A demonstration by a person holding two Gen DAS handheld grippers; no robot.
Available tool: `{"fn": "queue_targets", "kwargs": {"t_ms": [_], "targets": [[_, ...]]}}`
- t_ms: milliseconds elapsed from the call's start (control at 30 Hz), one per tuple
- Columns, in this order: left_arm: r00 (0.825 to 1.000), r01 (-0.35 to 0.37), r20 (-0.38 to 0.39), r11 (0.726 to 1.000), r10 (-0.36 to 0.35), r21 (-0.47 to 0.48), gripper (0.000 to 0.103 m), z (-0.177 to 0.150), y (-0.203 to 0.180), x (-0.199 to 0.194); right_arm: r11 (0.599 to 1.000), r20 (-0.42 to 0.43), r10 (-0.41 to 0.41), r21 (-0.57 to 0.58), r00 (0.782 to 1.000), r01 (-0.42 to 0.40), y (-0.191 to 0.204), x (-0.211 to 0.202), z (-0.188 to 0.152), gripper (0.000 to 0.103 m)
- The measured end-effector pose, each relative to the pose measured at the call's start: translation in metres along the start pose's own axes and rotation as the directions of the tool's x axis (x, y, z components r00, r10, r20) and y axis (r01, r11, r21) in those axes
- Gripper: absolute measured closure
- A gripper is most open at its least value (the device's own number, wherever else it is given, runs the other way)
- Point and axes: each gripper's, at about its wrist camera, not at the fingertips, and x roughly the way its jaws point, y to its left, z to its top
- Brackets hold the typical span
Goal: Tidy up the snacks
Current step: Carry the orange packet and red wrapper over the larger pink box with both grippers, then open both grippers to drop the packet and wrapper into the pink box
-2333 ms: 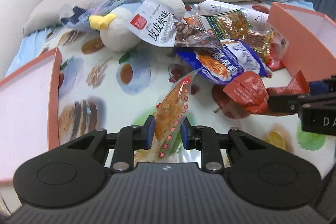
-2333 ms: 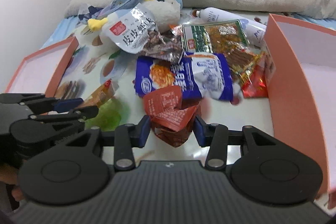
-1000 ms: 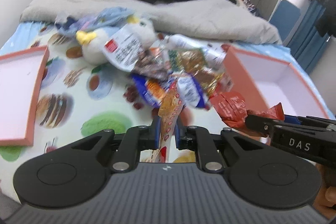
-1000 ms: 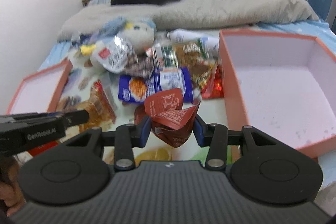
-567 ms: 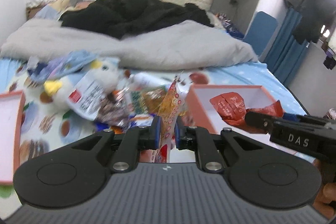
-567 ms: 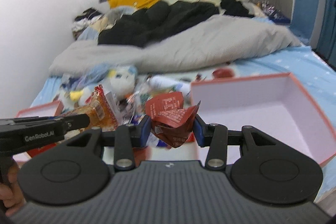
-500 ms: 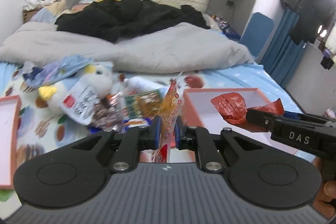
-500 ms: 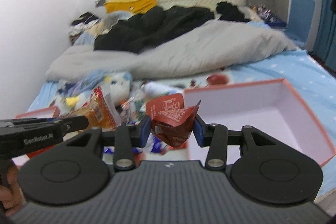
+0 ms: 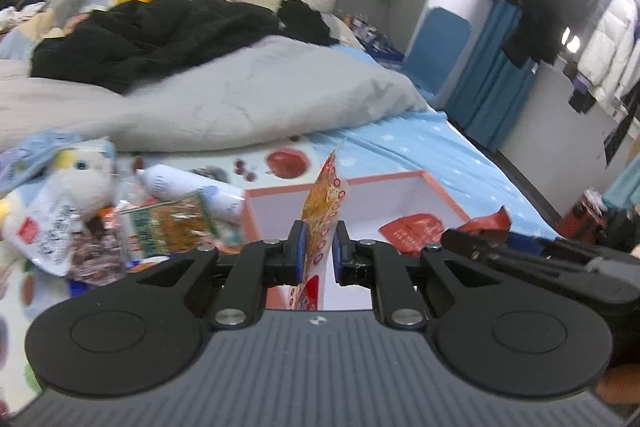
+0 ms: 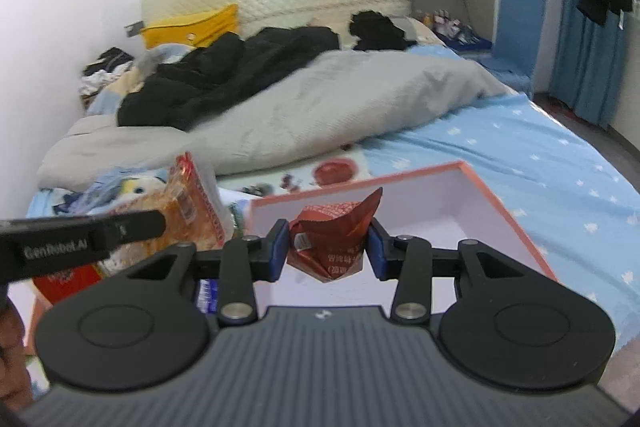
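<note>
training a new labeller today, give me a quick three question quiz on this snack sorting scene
1. True or false: the left gripper is shut on an orange snack packet.
2. What does the right gripper hold? A) a white bottle B) a crumpled red packet C) a plush toy
3. What colour are the outer walls of the open box ahead of both grippers?

Key: 1 true. 2 B, the crumpled red packet. 3 salmon pink.

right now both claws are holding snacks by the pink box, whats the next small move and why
Probably lower the right claw a little into the pink box and release: its crumpled red packet already hangs over the box's open inside.
</note>
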Motion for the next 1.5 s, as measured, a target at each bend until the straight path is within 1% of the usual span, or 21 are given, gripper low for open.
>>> {"fn": "queue_targets", "kwargs": {"t_ms": [200,333,433,500,567,600,633,667,700,733,767,867,1033,1167,1267,1500], "targets": [[0.996,0.04,-0.075,0.999,-0.037,0.035,0.087,0.0,-0.023,0.058,0.998,-0.072,-0.05,0.029,0.996,0.052,-0.028,0.029,-0.019,0.059],[0.99,0.029,-0.14,0.998,-0.022,0.052,0.087,-0.006,-0.026,0.099,0.995,-0.116,-0.076,0.061,0.99,0.084,-0.043,0.052,-0.029,0.059],[0.982,0.023,-0.187,0.998,-0.013,0.051,0.087,-0.013,-0.021,0.117,0.992,-0.152,-0.082,0.082,0.985,0.095,-0.049,0.068,-0.039,0.059],[0.981,0.014,-0.196,0.998,-0.001,0.065,0.086,-0.017,-0.019,0.125,0.991,-0.166,-0.084,0.093,0.982,0.101,-0.053,0.074,-0.045,0.059],[0.979,0.012,-0.205,0.998,0.001,0.06,0.086,-0.021,-0.015,0.13,0.989,-0.189,-0.088,0.103,0.978,0.109,-0.056,0.083,-0.051,0.059],[0.978,0.016,-0.21,0.999,-0.005,0.05,0.085,-0.023,-0.011,0.133,0.988,-0.199,-0.083,0.11,0.976,0.107,-0.057,0.086,-0.053,0.059],[0.977,0.009,-0.212,0.999,0.001,0.046,0.076,-0.023,-0.01,0.134,0.989,-0.204,-0.079,0.108,0.976,0.103,-0.057,0.088,-0.055,0.059],[0.978,-0.002,-0.21,0.999,0.012,0.049,0.07,-0.023,-0.009,0.135,0.99,-0.212,-0.082,0.097,0.974,0.105,-0.056,0.09,-0.055,0.055],[0.98,-0.003,-0.2,0.999,0.013,0.054,0.055,-0.023,-0.008,0.135,0.99,-0.216,-0.089,0.084,0.972,0.109,-0.055,0.091,-0.055,0.045],[0.981,0.003,-0.192,0.998,0.008,0.056,0.048,-0.022,-0.007,0.132,0.991,-0.211,-0.092,0.08,0.973,0.111,-0.055,0.09,-0.054,0.04],[0.981,0.001,-0.191,0.998,0.011,0.063,0.047,-0.022,-0.006,0.131,0.99,-0.205,-0.092,0.083,0.974,0.111,-0.056,0.089,-0.053,0.033],[0.984,-0.011,-0.176,0.997,0.025,0.082,0.047,-0.019,-0.006,0.123,0.99,-0.192,-0.085,0.094,0.978,0.104,-0.058,0.083,-0.051,0.033],[0.989,-0.008,-0.144,0.997,0.019,0.074,0.047,-0.011,-0.003,0.097,0.989,-0.152,-0.069,0.122,0.986,0.087,-0.055,0.064,-0.045,0.033],[0.995,-0.01,-0.101,0.996,0.018,0.085,0.047,-0.008,-0.002,0.067,0.991,-0.113,-0.058,0.114,0.992,0.071,-0.043,0.044,-0.039,0.033],[0.997,-0.024,-0.069,0.996,0.031,0.09,0.047,-0.007,0.002,0.042,0.992,-0.086,-0.05,0.11,0.995,0.059,-0.032,0.027,-0.034,0.033],[0.998,-0.058,0.011,0.995,0.057,0.081,0.047,0.0,0.023,-0.017,0.995,-0.02,-0.03,0.093,0.999,0.032,-0.007,-0.008,-0.022,0.033]]}}
